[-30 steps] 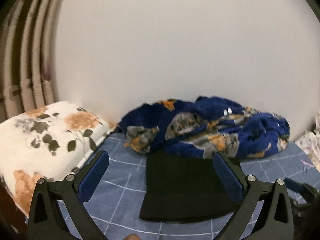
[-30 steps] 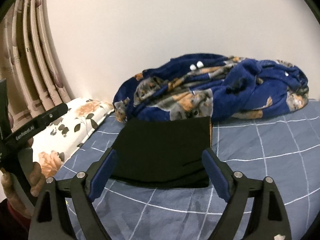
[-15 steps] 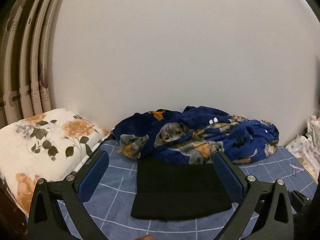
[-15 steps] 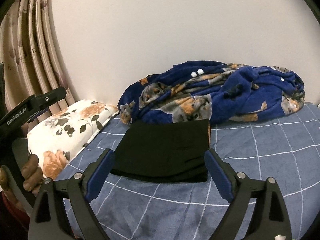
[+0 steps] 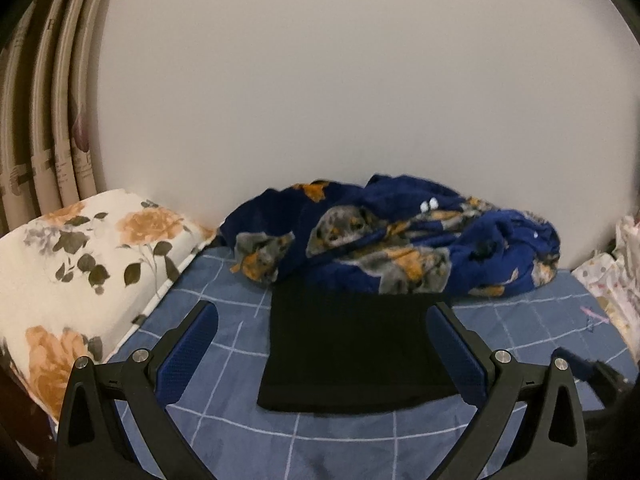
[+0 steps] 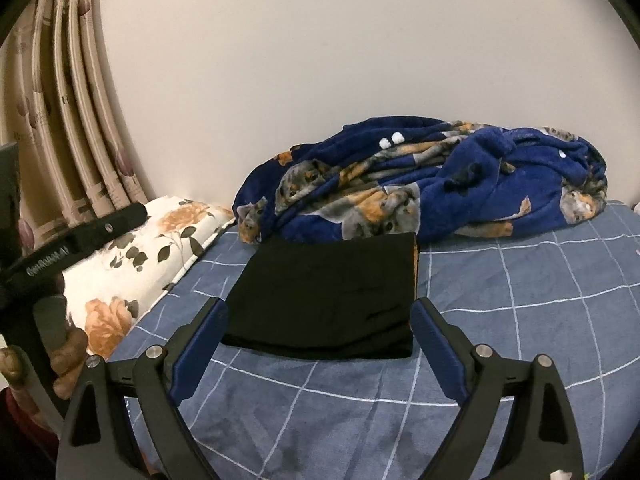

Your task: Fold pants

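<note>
I see the black pants (image 6: 328, 296) folded into a flat rectangle on the blue checked bed (image 6: 520, 320), at twelve o'clock from both tongs. My left tongs (image 5: 322, 348) and right tongs (image 6: 320, 344) gape wide, holding nothing, above the sheet.

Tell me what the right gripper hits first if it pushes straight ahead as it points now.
Probably the folded black pants, lying on the blue checked sheet just ahead of the open right gripper; depth is uncertain.
</note>
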`<action>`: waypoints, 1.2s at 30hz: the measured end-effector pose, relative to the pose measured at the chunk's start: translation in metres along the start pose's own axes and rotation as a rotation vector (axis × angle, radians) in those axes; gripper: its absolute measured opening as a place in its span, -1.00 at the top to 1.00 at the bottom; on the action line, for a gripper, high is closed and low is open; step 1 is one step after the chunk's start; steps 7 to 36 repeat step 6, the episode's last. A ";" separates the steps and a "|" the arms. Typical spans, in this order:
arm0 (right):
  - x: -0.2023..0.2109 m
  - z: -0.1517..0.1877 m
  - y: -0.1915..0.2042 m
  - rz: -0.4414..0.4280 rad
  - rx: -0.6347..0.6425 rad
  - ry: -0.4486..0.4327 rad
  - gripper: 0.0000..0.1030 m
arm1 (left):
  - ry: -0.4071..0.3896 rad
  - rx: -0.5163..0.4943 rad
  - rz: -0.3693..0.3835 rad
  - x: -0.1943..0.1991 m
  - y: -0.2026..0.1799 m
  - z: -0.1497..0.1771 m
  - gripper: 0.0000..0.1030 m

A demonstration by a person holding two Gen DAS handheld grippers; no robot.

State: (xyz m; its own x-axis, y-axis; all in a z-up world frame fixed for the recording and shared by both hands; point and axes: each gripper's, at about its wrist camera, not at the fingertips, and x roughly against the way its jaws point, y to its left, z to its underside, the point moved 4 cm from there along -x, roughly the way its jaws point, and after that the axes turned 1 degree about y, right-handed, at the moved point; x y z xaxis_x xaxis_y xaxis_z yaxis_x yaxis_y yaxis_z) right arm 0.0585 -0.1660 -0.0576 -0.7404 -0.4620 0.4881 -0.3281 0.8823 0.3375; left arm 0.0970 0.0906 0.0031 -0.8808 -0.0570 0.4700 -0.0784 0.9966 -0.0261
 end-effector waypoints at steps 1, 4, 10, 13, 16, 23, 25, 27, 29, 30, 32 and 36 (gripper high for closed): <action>-0.001 0.001 0.000 0.000 0.002 0.004 -0.78 | -0.005 0.001 -0.005 -0.001 0.000 0.002 -1.00; -0.001 0.002 0.002 0.001 0.008 0.008 -0.78 | -0.002 -0.001 -0.007 -0.003 0.002 0.007 -1.00; -0.002 0.002 0.003 0.008 0.010 0.007 -0.79 | 0.009 -0.002 -0.007 -0.005 0.002 0.009 -1.00; -0.002 0.002 0.003 0.008 0.010 0.007 -0.79 | 0.009 -0.002 -0.007 -0.005 0.002 0.009 -1.00; -0.002 0.002 0.003 0.008 0.010 0.007 -0.79 | 0.009 -0.002 -0.007 -0.005 0.002 0.009 -1.00; -0.002 0.002 0.003 0.008 0.010 0.007 -0.79 | 0.009 -0.002 -0.007 -0.005 0.002 0.009 -1.00; -0.002 0.002 0.003 0.008 0.010 0.007 -0.79 | 0.009 -0.002 -0.007 -0.005 0.002 0.009 -1.00; -0.002 0.002 0.003 0.008 0.010 0.007 -0.79 | 0.009 -0.002 -0.007 -0.005 0.002 0.009 -1.00; -0.002 0.002 0.003 0.008 0.010 0.007 -0.79 | 0.009 -0.002 -0.007 -0.005 0.002 0.009 -1.00; -0.002 0.002 0.003 0.008 0.010 0.007 -0.79 | 0.009 -0.002 -0.007 -0.005 0.002 0.009 -1.00; -0.002 0.002 0.003 0.008 0.010 0.007 -0.79 | 0.009 -0.002 -0.007 -0.005 0.002 0.009 -1.00; -0.002 0.002 0.003 0.008 0.010 0.007 -0.79 | 0.009 -0.002 -0.007 -0.005 0.002 0.009 -1.00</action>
